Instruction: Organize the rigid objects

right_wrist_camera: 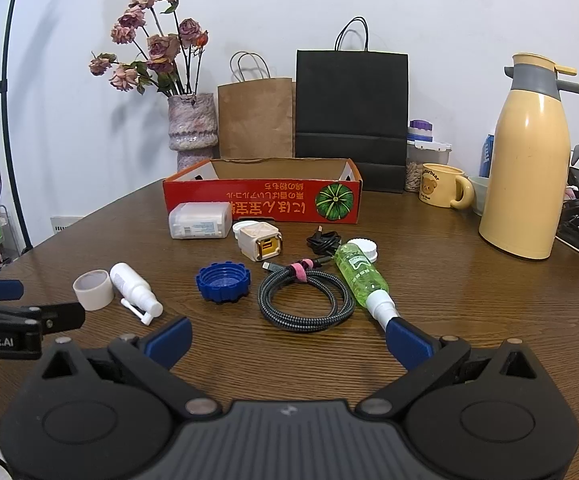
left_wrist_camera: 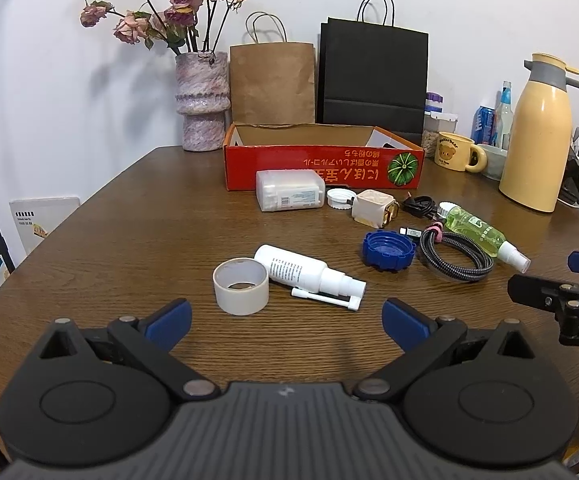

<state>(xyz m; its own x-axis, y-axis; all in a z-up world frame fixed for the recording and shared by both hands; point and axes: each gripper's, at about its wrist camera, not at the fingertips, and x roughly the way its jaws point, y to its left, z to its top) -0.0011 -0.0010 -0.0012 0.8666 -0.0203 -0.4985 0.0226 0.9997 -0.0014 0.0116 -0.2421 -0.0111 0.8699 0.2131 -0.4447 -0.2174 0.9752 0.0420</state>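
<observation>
Two spray bottles lay flat, white bottle [left_wrist_camera: 298,269] and green bottle [right_wrist_camera: 359,274] nozzles pointing near-right, one red box [left_wrist_camera: 321,166], left gripper [left_wrist_camera: 285,322] and right gripper [right_wrist_camera: 287,340] spread wide, empty.

Wood-grain table [left_wrist_camera: 129,216], braided cable [right_wrist_camera: 305,296]

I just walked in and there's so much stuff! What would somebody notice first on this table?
Probably the bright red cardboard box with a green pumpkin picture, open at the back middle of the wooden table. Next, the tall yellow thermos jug on the far right, and the dried pink roses in a vase on the left. In front lie small things, like a blue cap and a green spray bottle.
</observation>
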